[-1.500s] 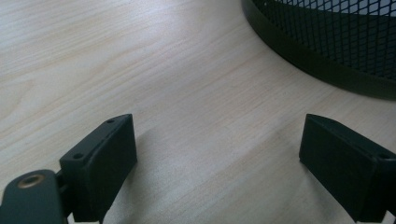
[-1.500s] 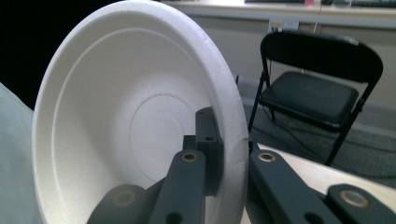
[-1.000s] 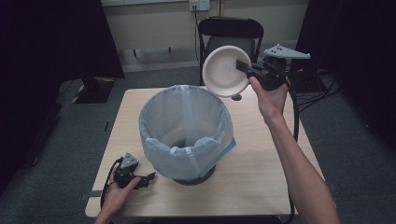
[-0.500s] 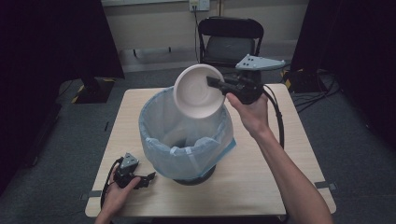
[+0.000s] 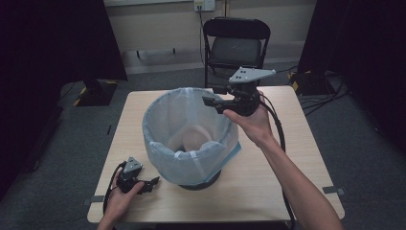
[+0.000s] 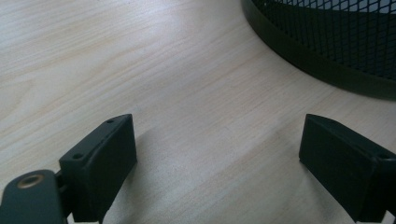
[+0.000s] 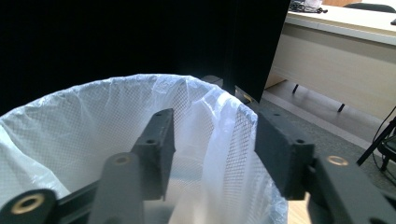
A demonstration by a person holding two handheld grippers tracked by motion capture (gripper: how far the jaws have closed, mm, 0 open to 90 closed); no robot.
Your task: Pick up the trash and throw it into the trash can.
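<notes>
A black mesh bin (image 5: 198, 178) lined with a white plastic bag (image 5: 165, 110) stands mid-table. A white plate (image 5: 195, 137) lies tilted inside it. My right gripper (image 5: 211, 95) hovers over the bin's far right rim, pointing left; its jaws have just been opening and nothing is between them. In the right gripper view the right gripper (image 7: 212, 122) looks across the bag's rim (image 7: 93, 93) with open jaws. My left gripper (image 5: 151, 184) rests on the table at the near left, open and empty. Seen from the left gripper view, the left gripper (image 6: 217, 140) lies beside the bin's base (image 6: 327, 60).
The wooden table (image 5: 287, 182) has bare room right of the bin and along the front edge. A black folding chair (image 5: 237, 43) stands behind the table. Cables (image 5: 318, 81) lie on the floor at the back right. Dark curtains flank both sides.
The right gripper carried the white plate from above the table's far edge to over the bin, then let go; the plate now lies in the bin. The left gripper stayed put.
</notes>
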